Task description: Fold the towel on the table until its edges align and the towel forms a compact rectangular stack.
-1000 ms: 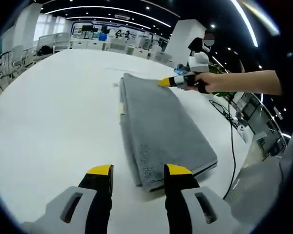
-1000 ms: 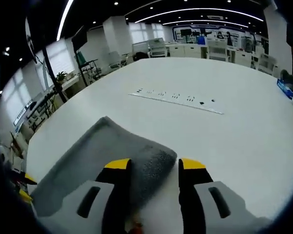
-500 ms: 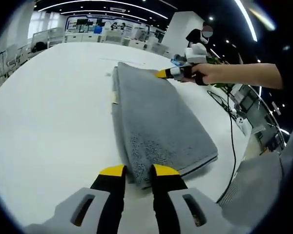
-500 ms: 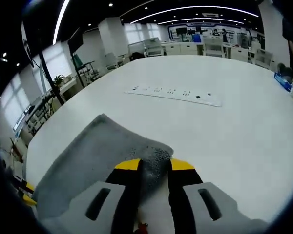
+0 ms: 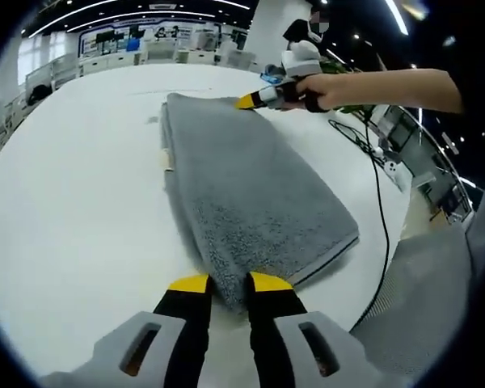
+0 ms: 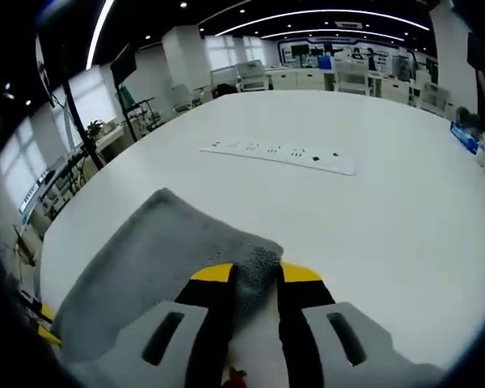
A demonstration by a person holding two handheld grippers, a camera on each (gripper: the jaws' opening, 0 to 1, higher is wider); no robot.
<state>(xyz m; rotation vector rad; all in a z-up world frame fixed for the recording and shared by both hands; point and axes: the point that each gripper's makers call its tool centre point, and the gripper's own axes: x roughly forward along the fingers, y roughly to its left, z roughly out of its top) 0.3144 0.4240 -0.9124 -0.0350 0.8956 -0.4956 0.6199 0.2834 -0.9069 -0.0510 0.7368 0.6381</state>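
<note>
towel (image 5: 246,194) lies on white desk (image 5: 73,218) as a long grey folded strip. left tongs (image 5: 223,283) pinch its near corner, right tongs (image 6: 255,273) clamp the far corner. lengthwise fold looks done; end-to-end folds into a compact stack remain.

Towel (image 5: 242,186): grey terry, folded into a long narrow rectangle of several layers, lying flat on the white table (image 5: 73,210). Small tag at one long edge. Both short ends pinched, corners slightly lifted.
</note>
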